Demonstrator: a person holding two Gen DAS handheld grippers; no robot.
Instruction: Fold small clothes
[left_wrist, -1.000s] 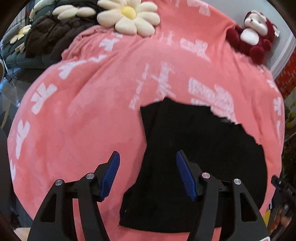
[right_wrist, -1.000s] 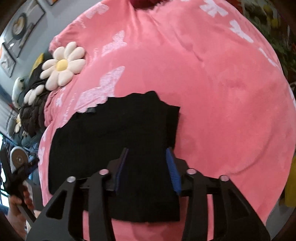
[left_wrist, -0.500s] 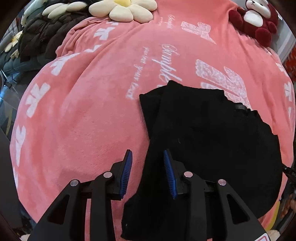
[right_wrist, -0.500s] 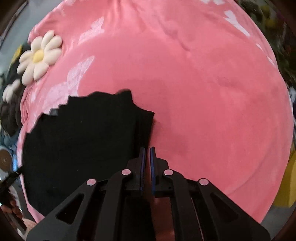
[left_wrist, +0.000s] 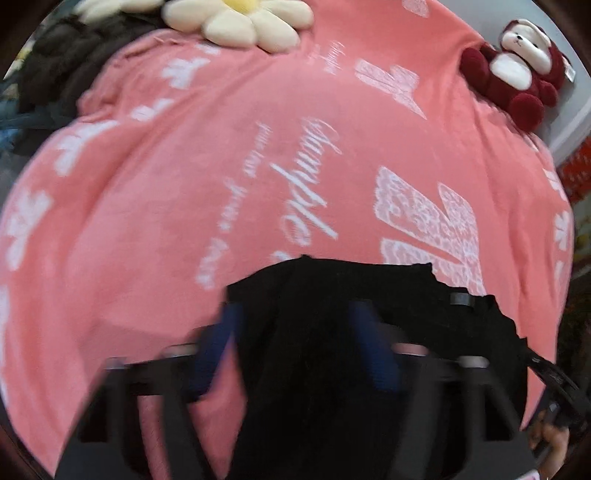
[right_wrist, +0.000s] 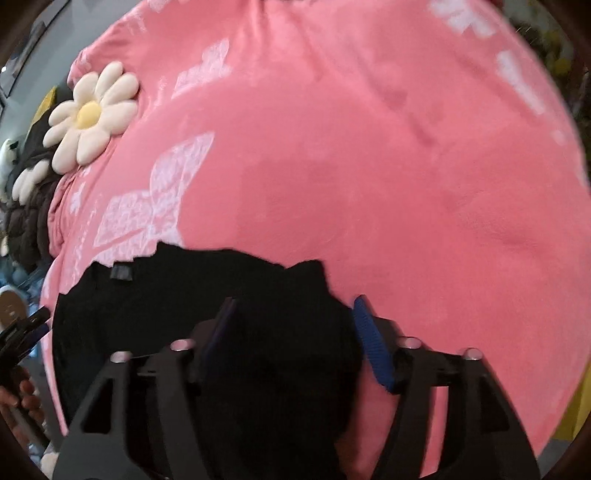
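A small black garment (left_wrist: 424, 314) lies on a pink blanket (left_wrist: 147, 221) with white lettering. In the blurred left wrist view my left gripper (left_wrist: 295, 343) hangs over the garment's left part. Its jaws are opening, with black cloth between the blue pads (left_wrist: 218, 339). In the right wrist view the garment (right_wrist: 147, 295) fills the lower left. My right gripper (right_wrist: 291, 328) stands over its right end with the jaws apart, and cloth lies between them up to the right pad (right_wrist: 369, 343).
A daisy-shaped cushion (left_wrist: 240, 18) and a dark quilted cushion (left_wrist: 55, 74) lie at the blanket's far left. A red and white plush bear (left_wrist: 517, 74) sits at the far right. A hand (right_wrist: 26, 398) holds the other gripper at the left edge.
Both grippers have moved forward over the garment, which now sits low in both views. The right jaws were shut half a second ago and now stand apart. The left jaws narrowed, then widened.
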